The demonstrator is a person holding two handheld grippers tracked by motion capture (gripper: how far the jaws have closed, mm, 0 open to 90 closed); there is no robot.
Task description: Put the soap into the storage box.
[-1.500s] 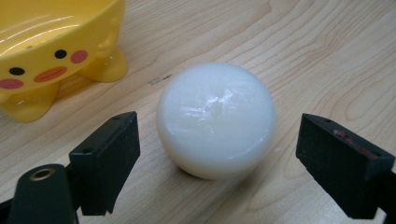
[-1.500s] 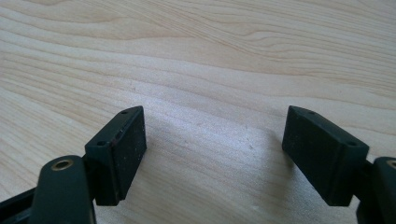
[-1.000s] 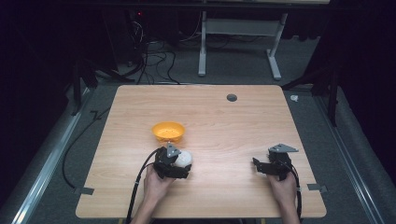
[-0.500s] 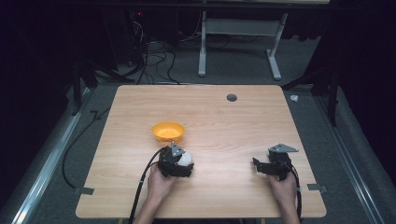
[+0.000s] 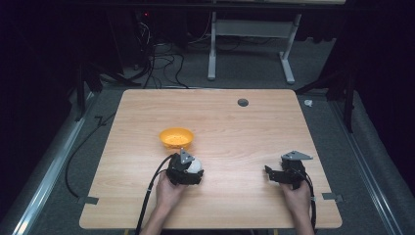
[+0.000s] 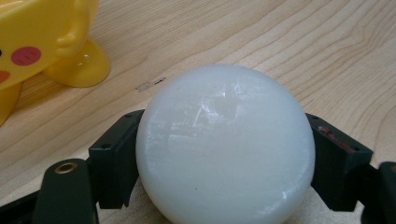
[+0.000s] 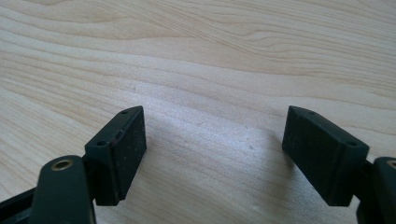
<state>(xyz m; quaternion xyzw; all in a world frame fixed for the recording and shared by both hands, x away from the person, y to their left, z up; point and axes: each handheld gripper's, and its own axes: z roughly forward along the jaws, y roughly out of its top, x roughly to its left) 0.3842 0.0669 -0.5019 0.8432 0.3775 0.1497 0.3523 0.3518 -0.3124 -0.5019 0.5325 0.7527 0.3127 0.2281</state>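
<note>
A white ball (image 6: pixel 224 144) sits between the two black jaws of my left gripper (image 5: pixel 188 169), which is shut on it just above the wood; the ball (image 5: pixel 195 165) peeks out beside the gripper's grey plate. Just beyond it stands an orange-yellow bowl (image 5: pixel 176 138); up close the bowl (image 6: pixel 42 42) shows a yellow cartoon face with red cheeks and a small foot. My right gripper (image 5: pixel 275 175) rests low over the table's right front part, held by a hand. Its jaws (image 7: pixel 212 149) stand wide apart with bare wood between them.
The light wooden table (image 5: pixel 244 127) has a dark round grommet hole (image 5: pixel 242 102) near its far edge. Cables trail from both grippers over the front edge. Beyond the table are a dark floor, tangled cables and a white desk frame (image 5: pixel 249 34).
The left gripper with the white ball has shifted slightly forward toward the bowl. The right gripper has stayed put.
</note>
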